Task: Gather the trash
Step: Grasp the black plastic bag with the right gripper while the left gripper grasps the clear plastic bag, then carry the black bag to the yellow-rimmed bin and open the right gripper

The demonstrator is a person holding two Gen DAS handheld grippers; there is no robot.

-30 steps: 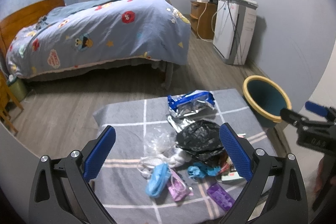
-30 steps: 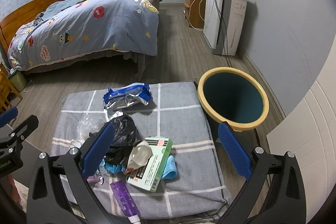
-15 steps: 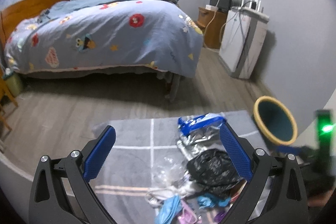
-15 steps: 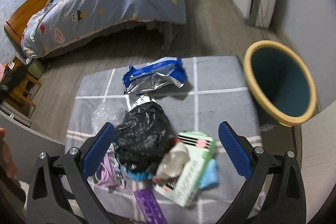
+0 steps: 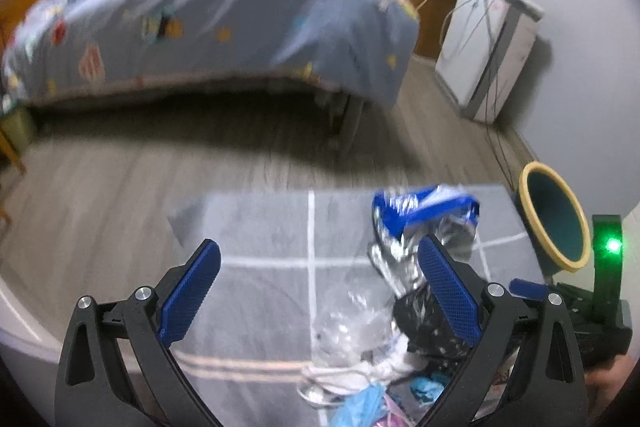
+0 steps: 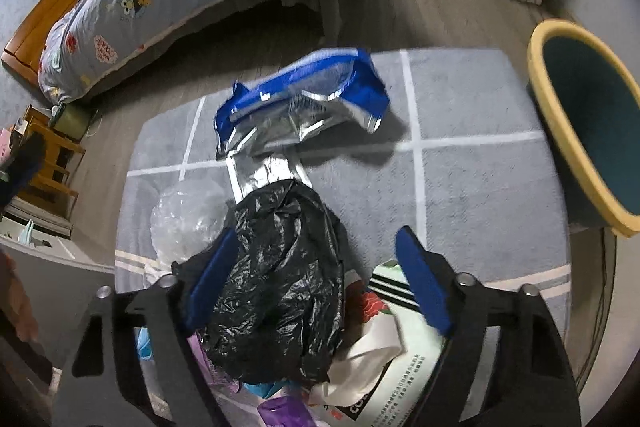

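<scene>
Our left gripper (image 5: 316,291) released and wide above the grey rug (image 6: 480,187), clear plastic wrap (image 6: 184,215) near its left edge, our right gripper (image 6: 312,279) closing around the crumpled black bag (image 6: 280,275) mid-rug, pads not yet pressing, yellow-rimmed bin (image 6: 580,119) beside the right edge

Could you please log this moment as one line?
right hand-held gripper: closing around black bag | left hand-held gripper: open | bin: beside rug
</scene>
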